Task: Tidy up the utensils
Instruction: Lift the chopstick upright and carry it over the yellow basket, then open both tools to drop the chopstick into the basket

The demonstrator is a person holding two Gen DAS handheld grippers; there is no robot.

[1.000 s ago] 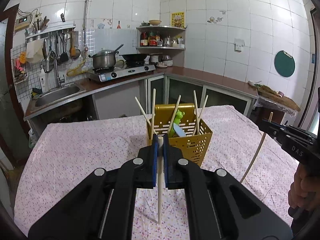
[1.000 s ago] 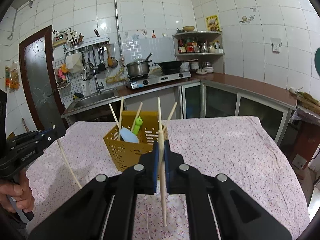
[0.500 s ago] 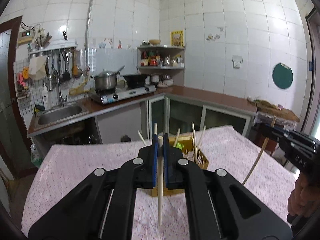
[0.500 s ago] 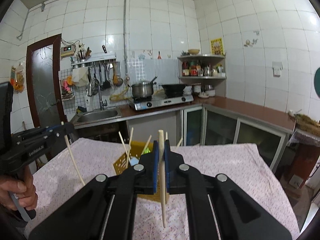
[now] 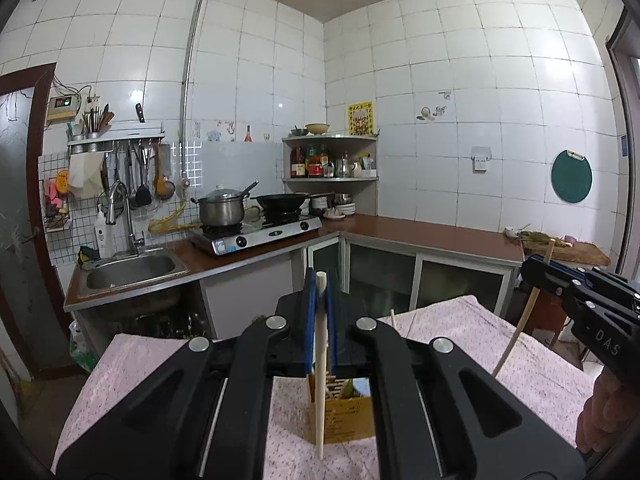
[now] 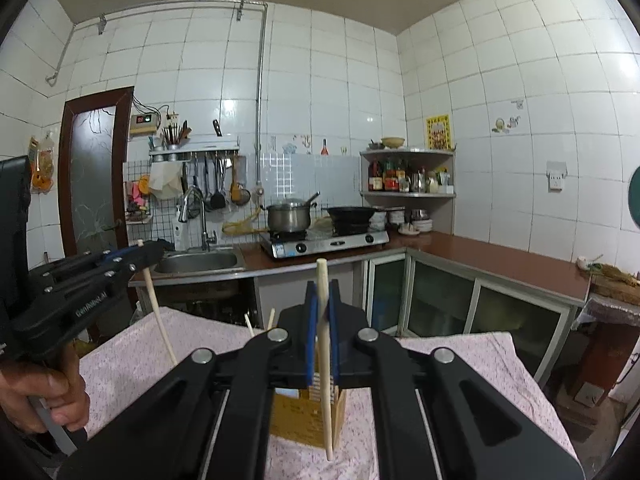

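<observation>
The left gripper (image 5: 319,320) is clenched on an upright chopstick (image 5: 320,380), its tip poking out at 12 o'clock and its shaft hanging toward 6 over the yellow holder (image 5: 340,420) on the pink cloth (image 5: 140,364). The right gripper (image 6: 322,328) likewise grasps a second chopstick (image 6: 325,360), slightly tilted, above the same holder. More chopstick tips (image 6: 249,324) stand out of it at 10 o'clock of the jaws.

My left gripper (image 5: 319,320) hid most of the yellow basket (image 5: 340,420). I could not tell what sat inside it. The bottles on the corner shelf (image 5: 330,178) were too small to read.
</observation>
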